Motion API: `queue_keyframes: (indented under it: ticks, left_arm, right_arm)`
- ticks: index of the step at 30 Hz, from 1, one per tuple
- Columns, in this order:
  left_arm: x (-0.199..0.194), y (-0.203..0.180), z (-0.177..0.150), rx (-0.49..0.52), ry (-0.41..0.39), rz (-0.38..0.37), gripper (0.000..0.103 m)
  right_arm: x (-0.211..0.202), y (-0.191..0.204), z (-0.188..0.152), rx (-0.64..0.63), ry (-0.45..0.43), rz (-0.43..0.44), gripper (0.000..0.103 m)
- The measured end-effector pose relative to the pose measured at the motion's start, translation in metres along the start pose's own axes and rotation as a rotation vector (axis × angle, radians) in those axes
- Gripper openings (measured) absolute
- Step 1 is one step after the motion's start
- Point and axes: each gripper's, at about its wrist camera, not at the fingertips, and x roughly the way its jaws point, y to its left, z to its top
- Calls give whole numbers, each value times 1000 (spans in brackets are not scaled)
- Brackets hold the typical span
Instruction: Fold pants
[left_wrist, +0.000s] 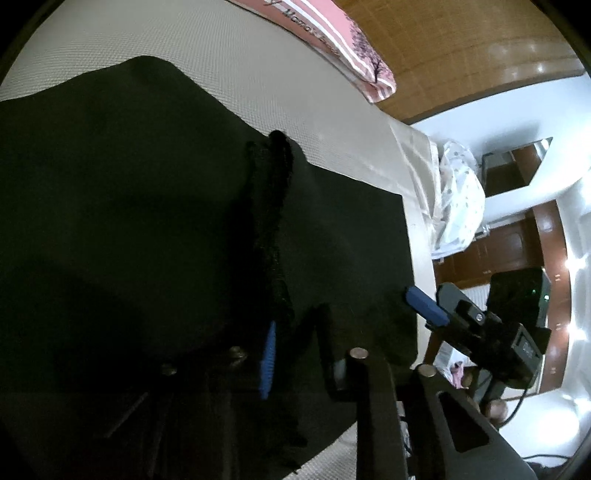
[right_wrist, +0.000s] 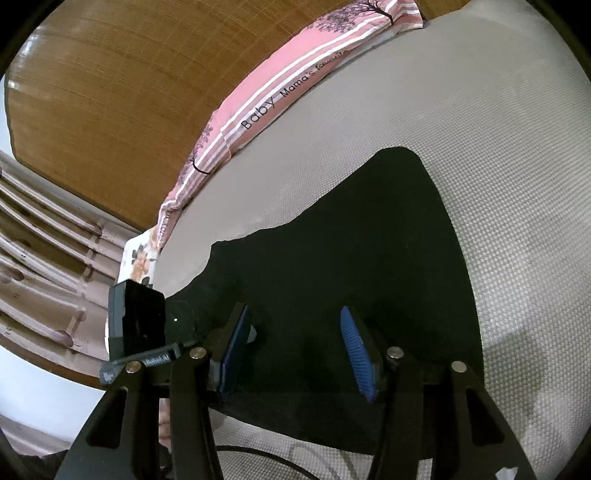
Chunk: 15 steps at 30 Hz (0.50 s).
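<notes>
We have black pants (right_wrist: 332, 240) spread on a bed (right_wrist: 498, 166) covered in a pale woven sheet, and both claws sit low over the near end of the cloth. In the left wrist view, the left claw (left_wrist: 273, 325) has its jaws nearly together with a bunched ridge of the black fabric rising straight ahead from between them, so we judge it clamped on a pinch of the pants (the view is very dark there, and only one blue pad shows clearly). The right claw (right_wrist: 295, 350) stands with its jaws well apart, the black cloth lying flat beneath and between the blue pads (right_wrist: 358, 358), which do not press on it. Beyond both claws, at the far edge of the bed, lies a pink striped pillow (right_wrist: 277, 99) against a wooden headboard (right_wrist: 110, 92). The pants look thin, soft and light; they will drape and sag from any grip and slide little on the textured sheet. We would take hold at an edge or corner, both claws level with each other, pinching both layers so the cloth lifts as one and folds without wrinkling.
</notes>
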Motion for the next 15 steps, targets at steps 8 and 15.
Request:
queue_keyframes:
  ticks: [8,15]
  left_arm:
    - [2,-6,1,-9,-11,55,12]
    - [-16,-23,-2,59,-66,131,3]
  right_arm:
    - [2,1,0,-24,-7,-101,51]
    - [-3,-2,1,-19,-32,-162,54]
